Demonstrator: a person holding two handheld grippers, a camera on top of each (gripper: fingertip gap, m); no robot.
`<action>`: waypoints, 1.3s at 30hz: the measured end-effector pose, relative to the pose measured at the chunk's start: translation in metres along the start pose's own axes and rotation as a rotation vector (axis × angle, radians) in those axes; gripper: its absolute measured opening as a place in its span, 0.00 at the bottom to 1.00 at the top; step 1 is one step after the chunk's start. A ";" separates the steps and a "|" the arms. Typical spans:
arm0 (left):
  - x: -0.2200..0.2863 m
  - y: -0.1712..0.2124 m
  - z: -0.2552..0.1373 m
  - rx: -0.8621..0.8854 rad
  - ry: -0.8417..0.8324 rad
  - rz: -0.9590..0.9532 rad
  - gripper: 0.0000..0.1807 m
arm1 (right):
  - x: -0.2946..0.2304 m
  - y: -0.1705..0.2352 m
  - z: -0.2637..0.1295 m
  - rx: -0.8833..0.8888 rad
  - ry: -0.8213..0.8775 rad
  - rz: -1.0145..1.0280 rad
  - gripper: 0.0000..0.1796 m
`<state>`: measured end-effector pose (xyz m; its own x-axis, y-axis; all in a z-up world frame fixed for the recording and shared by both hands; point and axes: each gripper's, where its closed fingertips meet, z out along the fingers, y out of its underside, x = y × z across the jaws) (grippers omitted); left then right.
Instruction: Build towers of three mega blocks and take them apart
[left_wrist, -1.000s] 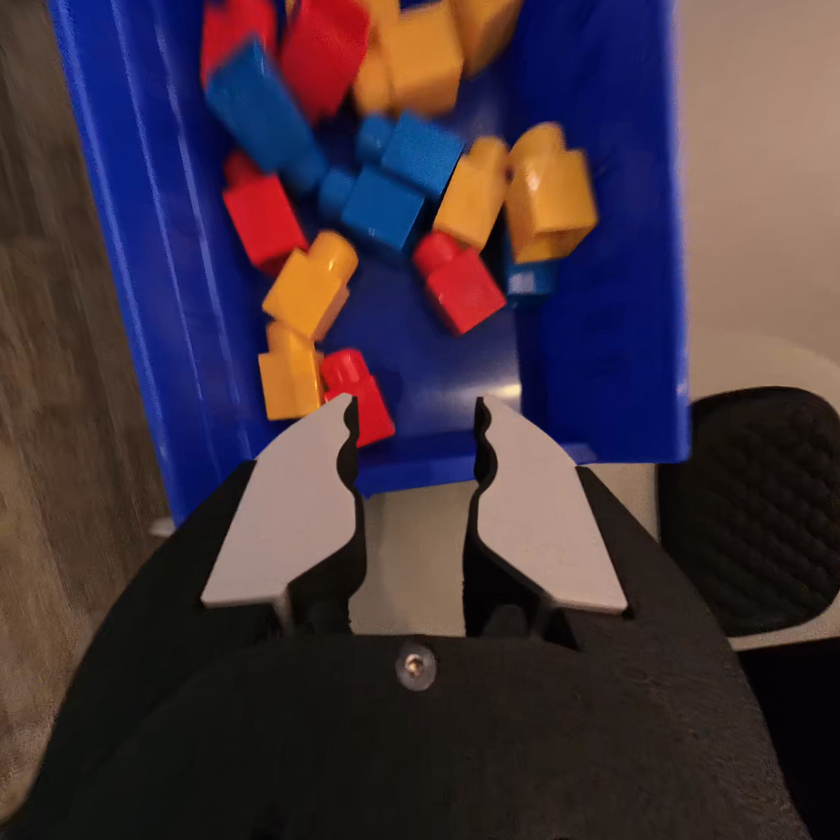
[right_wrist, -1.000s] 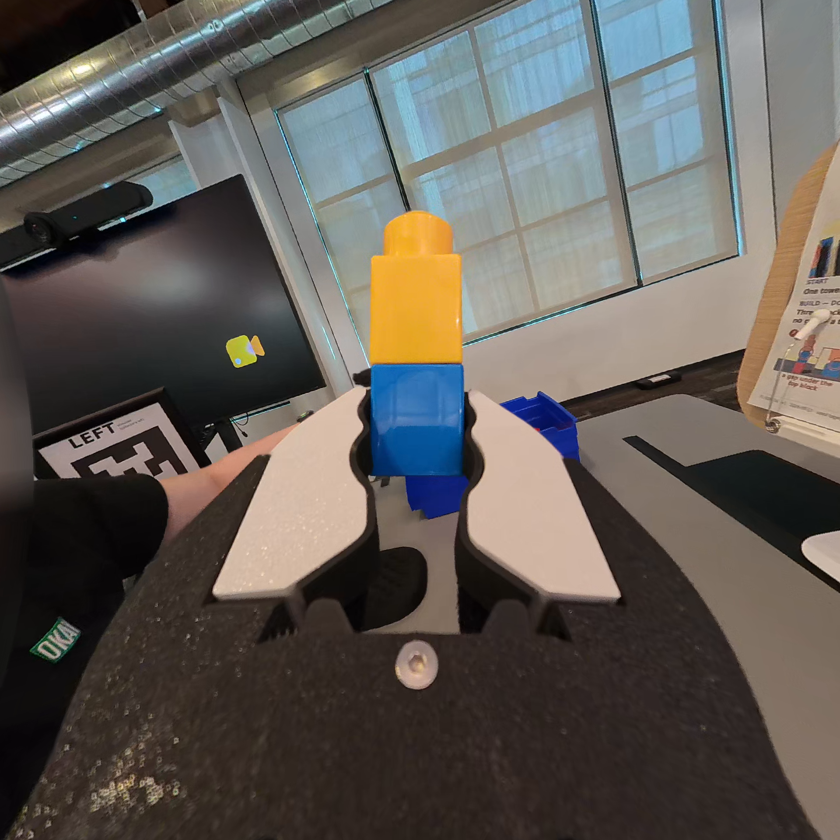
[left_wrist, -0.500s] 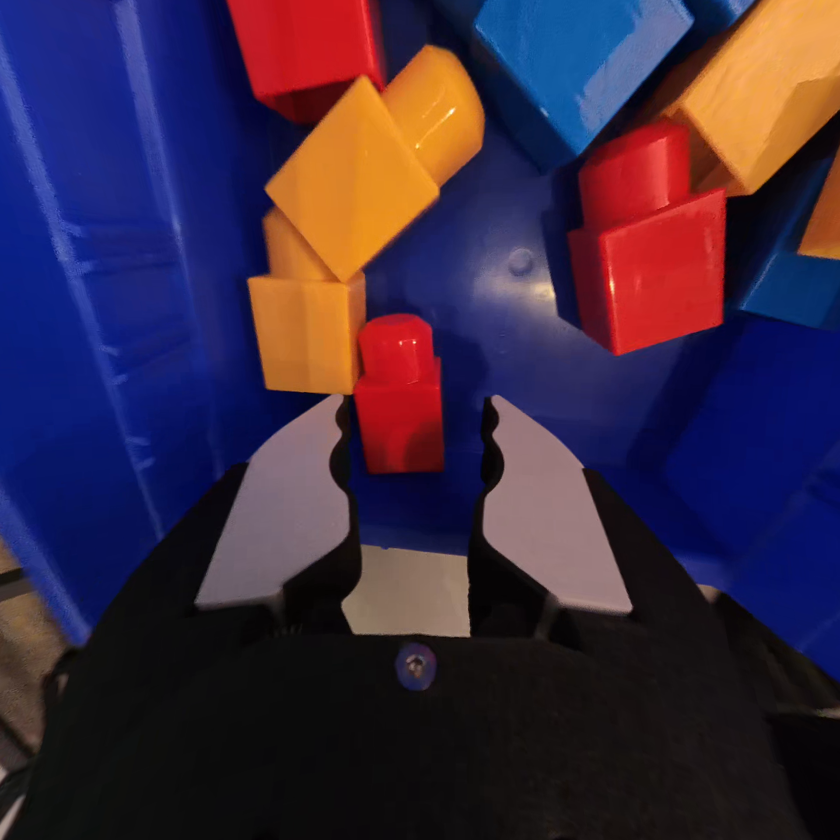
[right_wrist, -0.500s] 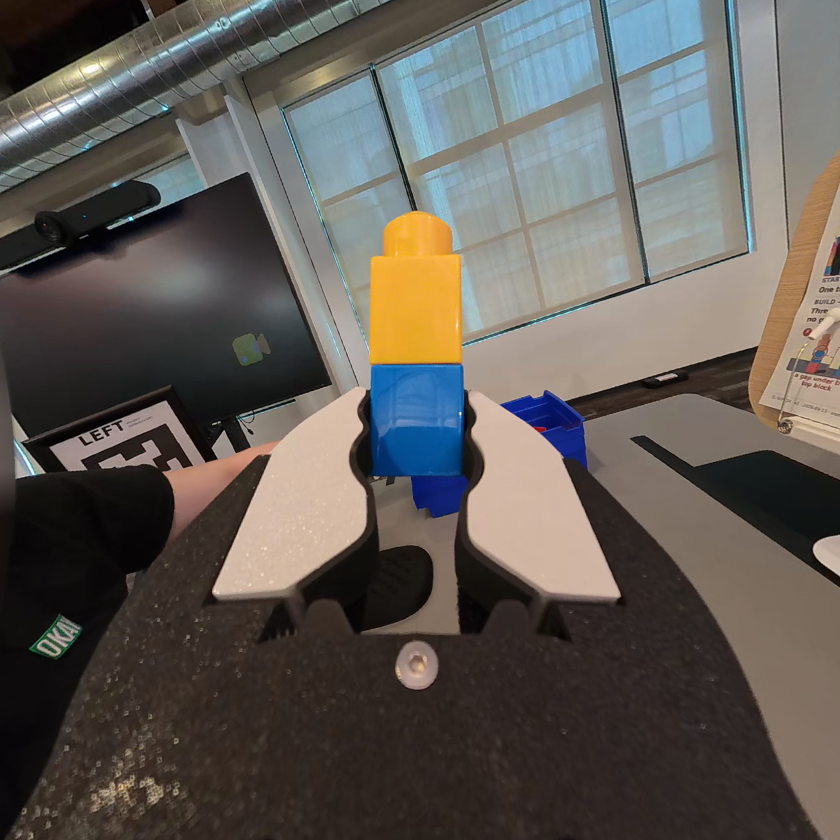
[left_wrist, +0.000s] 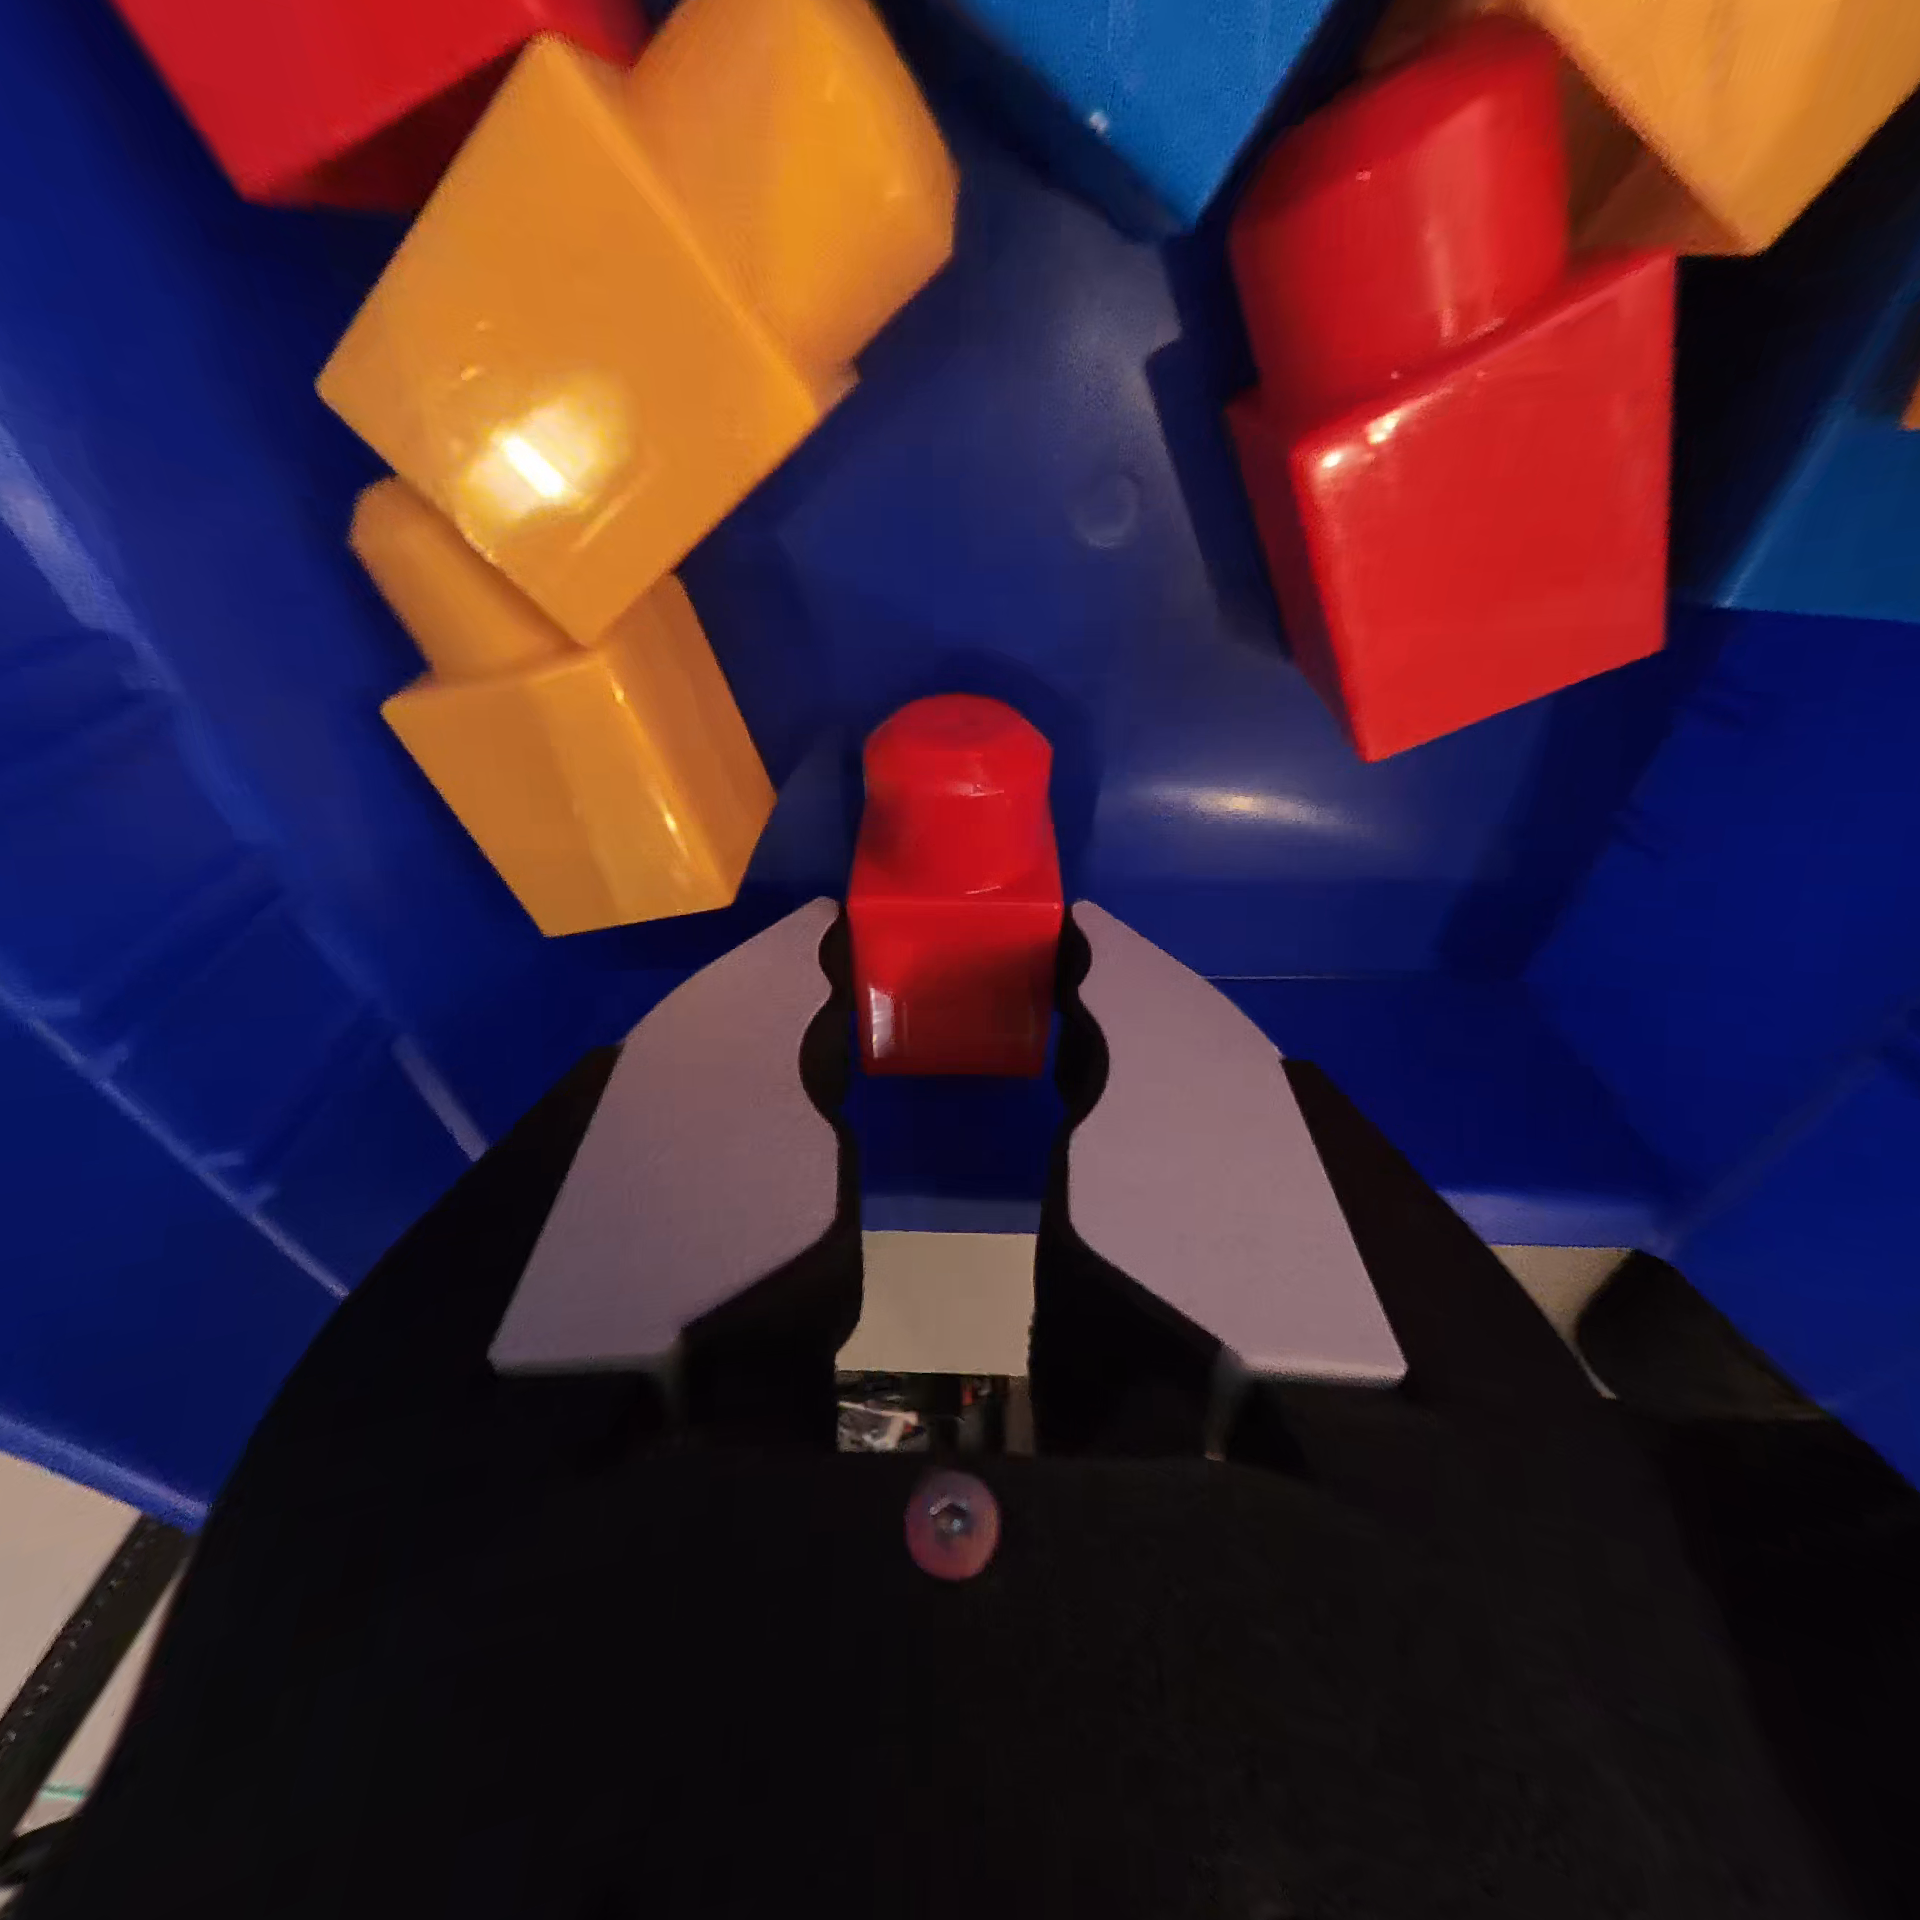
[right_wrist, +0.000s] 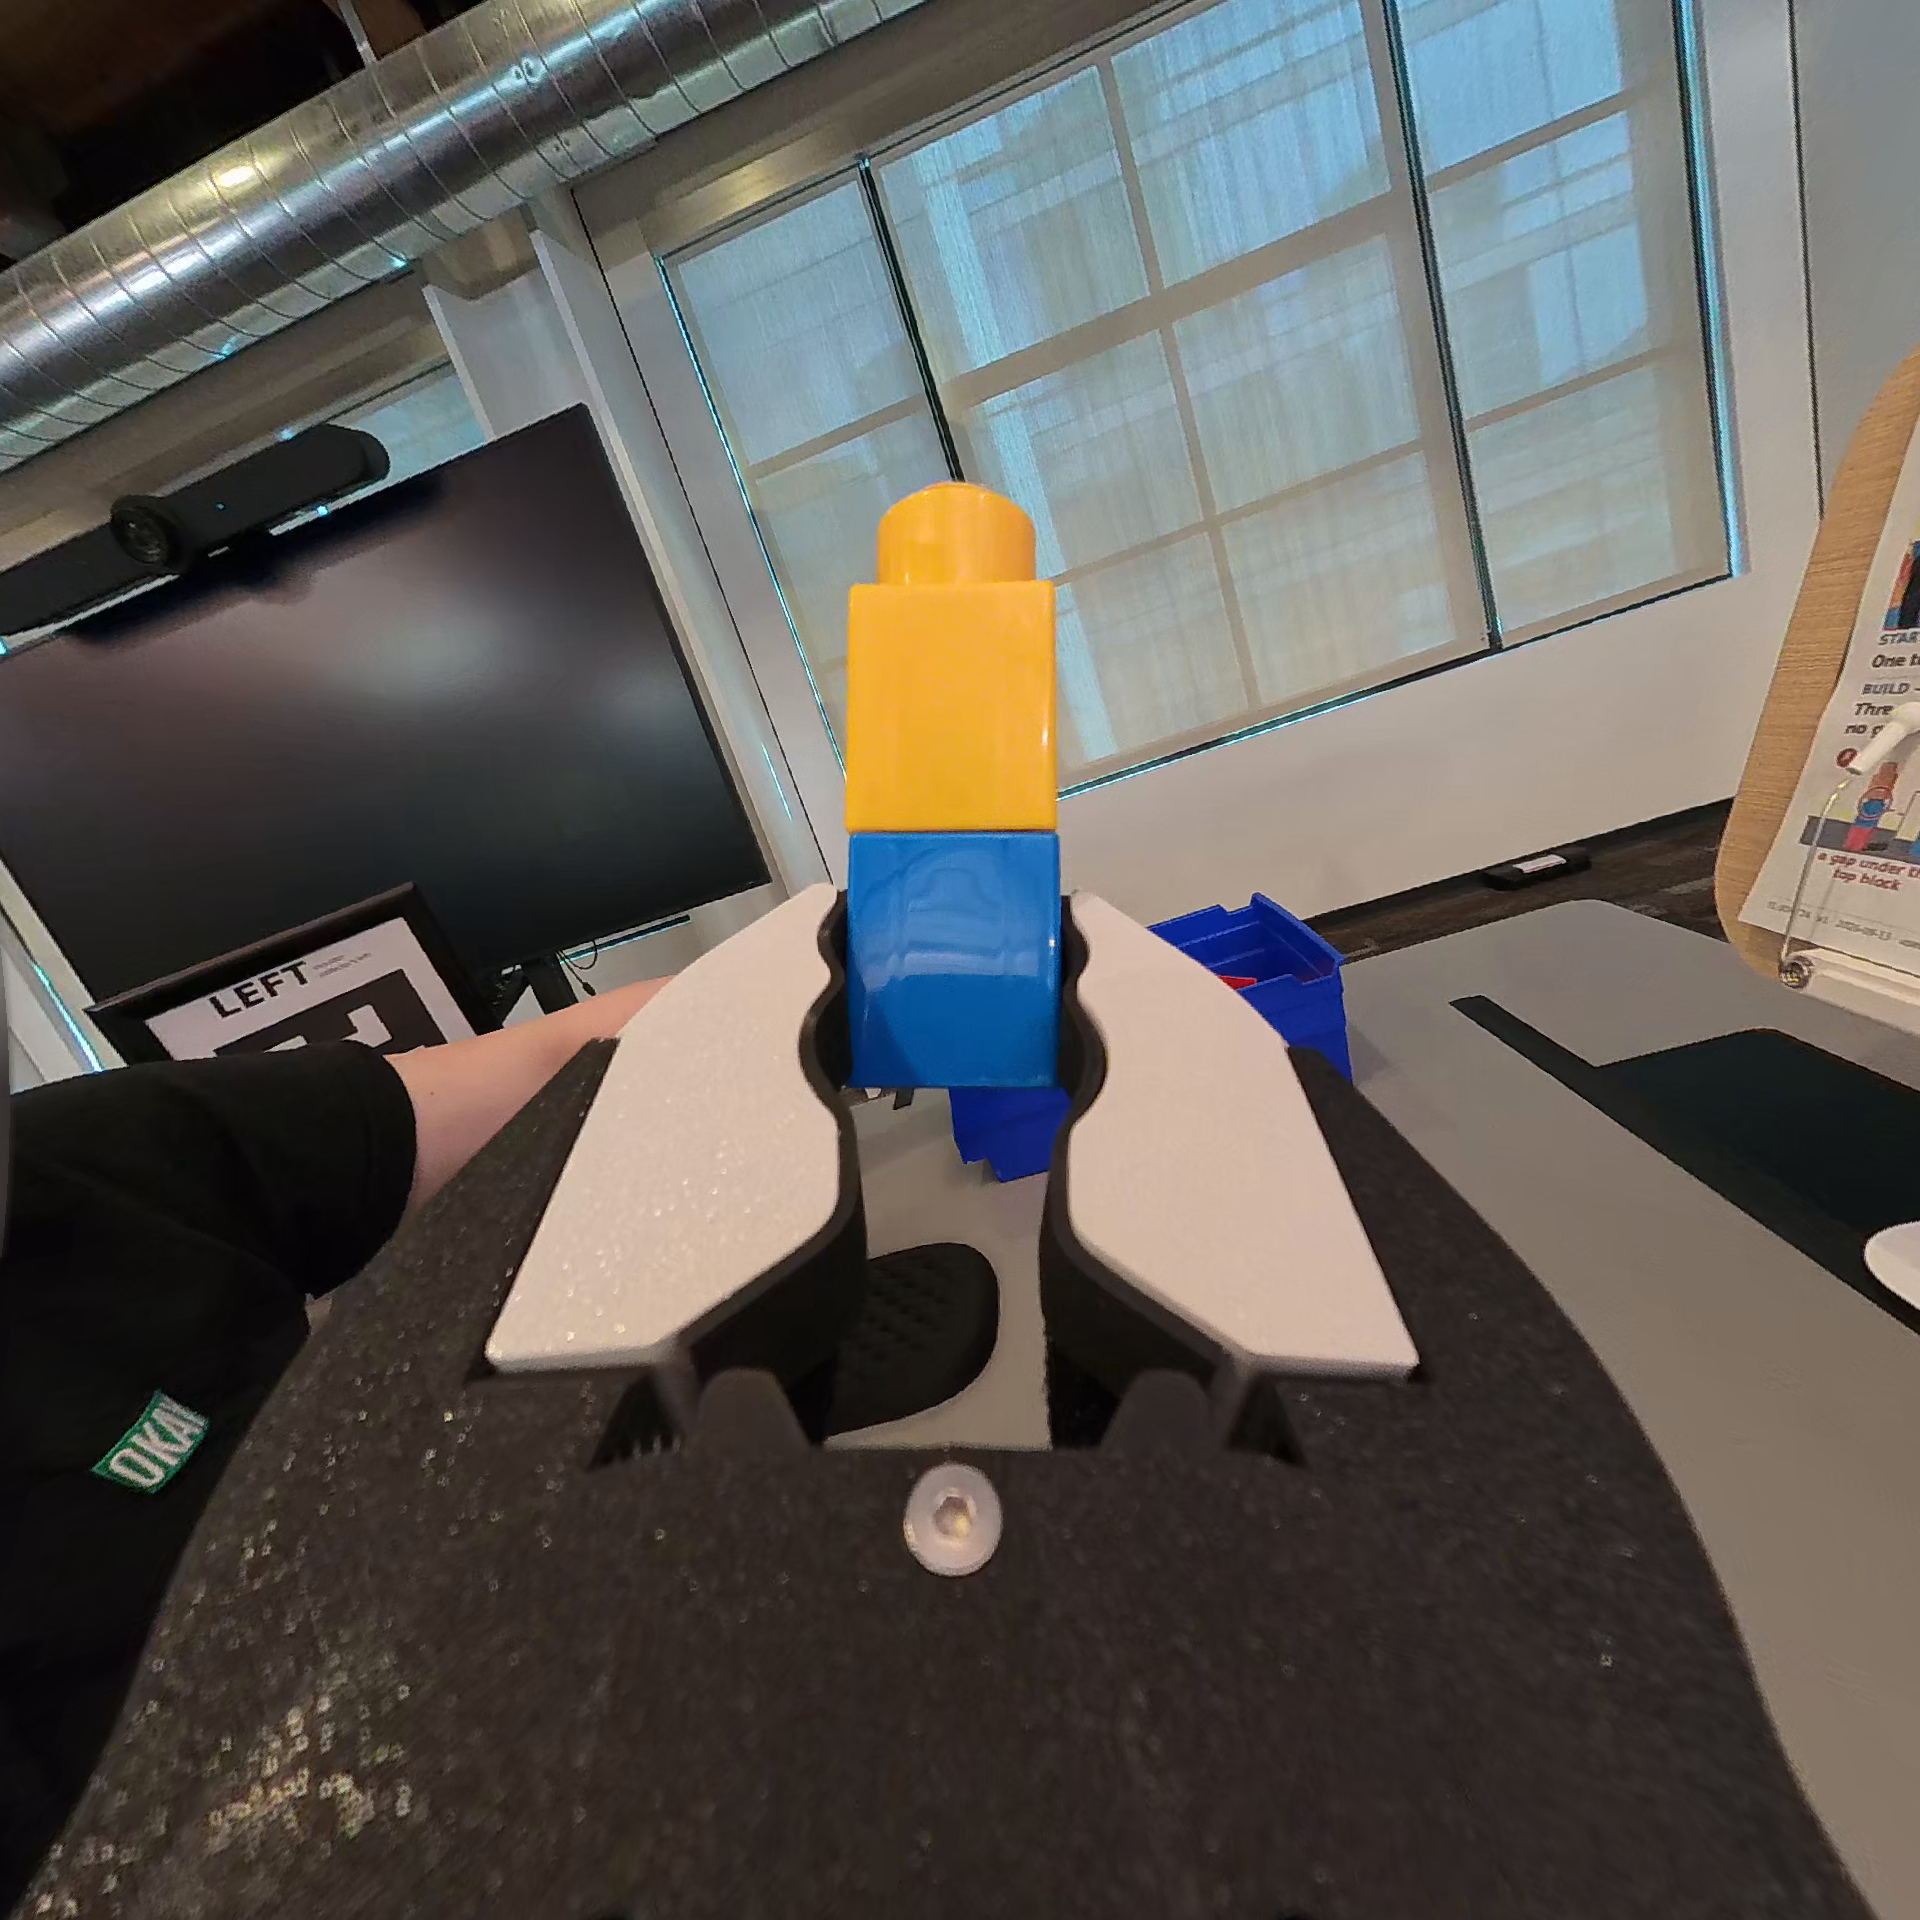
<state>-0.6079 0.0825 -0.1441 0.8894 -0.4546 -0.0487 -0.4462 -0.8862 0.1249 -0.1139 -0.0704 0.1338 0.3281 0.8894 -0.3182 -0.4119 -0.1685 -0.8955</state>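
left hand-held gripper (left_wrist: 954, 961) now closed around red block (left_wrist: 951, 904), right one (right_wrist: 951, 961) gripping blue block (right_wrist: 951, 961), grey table (right_wrist: 1558, 1195), windows (right_wrist: 1195, 416)

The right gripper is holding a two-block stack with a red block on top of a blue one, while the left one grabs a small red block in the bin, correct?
Not quite: in the right wrist view the block on top is yellow, not red. It sits on the blue block held by the right gripper. The rest stands.
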 end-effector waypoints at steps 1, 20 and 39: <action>0.001 -0.002 -0.001 0.019 -0.001 0.018 0.20 | 0.000 0.000 -0.001 -0.002 0.003 -0.002 0.20; 0.281 0.000 -0.359 1.548 1.163 0.527 0.20 | -0.003 0.036 0.049 0.033 -0.178 0.076 0.20; 0.406 -0.032 -0.363 1.537 1.433 0.709 0.20 | -0.012 0.048 0.062 -0.119 -0.114 -0.053 0.20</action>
<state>-0.1961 -0.0408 0.1923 -0.2698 -0.9236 0.2724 0.2936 -0.3483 -0.8902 -0.1904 -0.0634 0.1137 0.2459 0.9396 -0.2380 -0.2907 -0.1627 -0.9429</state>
